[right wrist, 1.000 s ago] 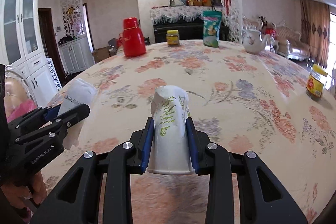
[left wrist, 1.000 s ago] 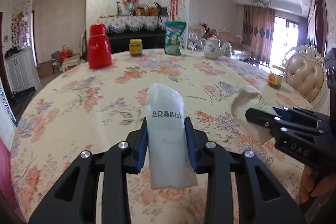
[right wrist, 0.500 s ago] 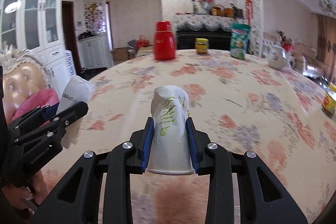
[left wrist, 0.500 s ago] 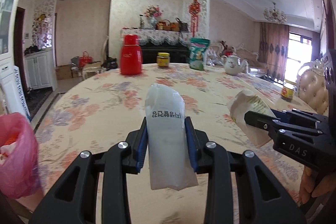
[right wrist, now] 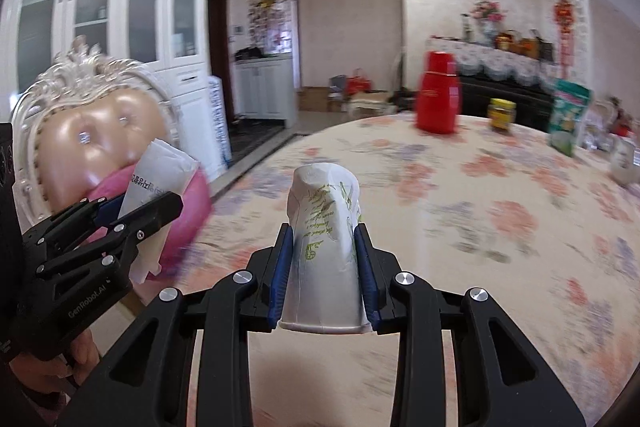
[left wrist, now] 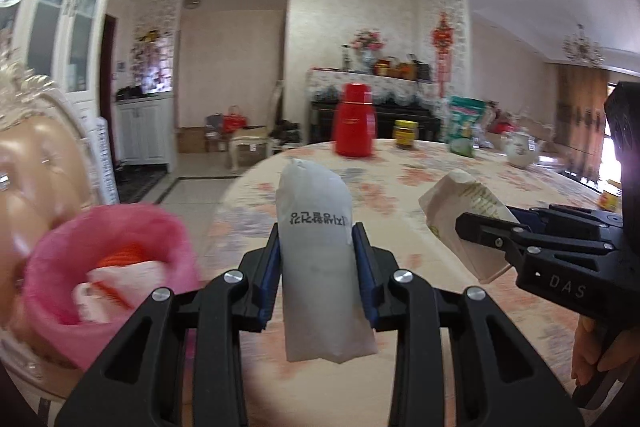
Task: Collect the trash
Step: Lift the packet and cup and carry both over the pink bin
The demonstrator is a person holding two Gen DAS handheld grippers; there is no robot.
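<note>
The left gripper (left wrist: 316, 263) squeezes a white packet (left wrist: 316, 251) and the right gripper (right wrist: 322, 267) squeezes a squashed paper cup (right wrist: 324, 247), both aimed at the pink bag (left wrist: 108, 259) at nine o'clock.

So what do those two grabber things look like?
Both are black plastic with cut-out finger frames, silver screws and blue pads on the inside of the fingers. The left gripper has "GenRobot.AI" in pale letters on its side, seen from the right camera. The right gripper shows "DAS" on its side. Bare fingers hold each handle.
</note>
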